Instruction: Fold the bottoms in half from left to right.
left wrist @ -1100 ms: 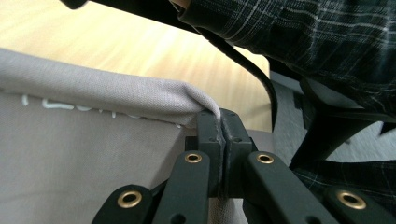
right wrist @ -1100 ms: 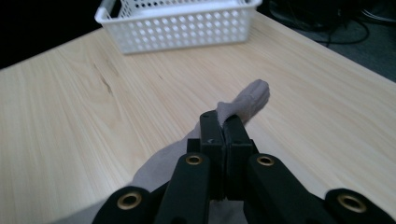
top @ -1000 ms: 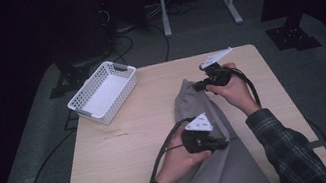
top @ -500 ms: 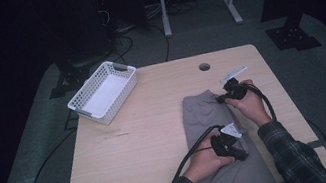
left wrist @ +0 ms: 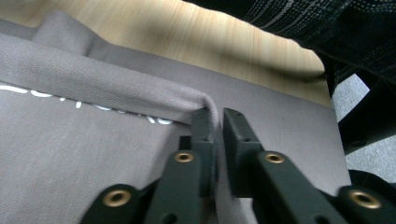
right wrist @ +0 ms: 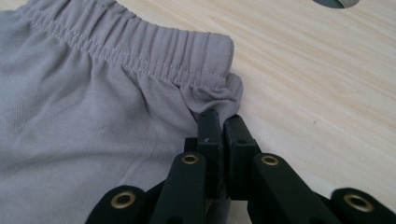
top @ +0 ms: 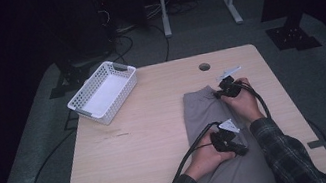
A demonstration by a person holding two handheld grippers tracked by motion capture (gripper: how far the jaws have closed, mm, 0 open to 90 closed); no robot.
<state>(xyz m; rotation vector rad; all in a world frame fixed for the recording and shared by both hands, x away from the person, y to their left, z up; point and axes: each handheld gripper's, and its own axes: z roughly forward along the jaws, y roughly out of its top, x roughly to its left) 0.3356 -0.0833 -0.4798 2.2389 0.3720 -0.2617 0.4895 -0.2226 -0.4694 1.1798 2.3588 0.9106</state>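
Note:
A pair of grey sweatpants (top: 205,114) lies flat on the right half of the wooden table (top: 136,152), with its legs running off the near edge. My right gripper (top: 219,95) is at the far right corner of the garment. In the right gripper view it (right wrist: 222,122) is shut on a bunched bit of cloth just under the elastic waistband (right wrist: 140,51). My left gripper (top: 240,149) rests lower on the garment's right side. Its jaws (left wrist: 218,119) have just been opening a little, and a folded edge of the grey cloth (left wrist: 116,88) still sits pinched between them.
A white plastic basket (top: 83,105) stands at the table's far left. A round cable hole (top: 204,67) is in the tabletop beyond the garment. Black cables trail from both grippers over the near edge. Plaid sleeves (top: 288,150) cover the near right corner.
Both hands have come down and toward the near right. The garment, held up and bunched a second ago, now lies flat and narrow on the table.

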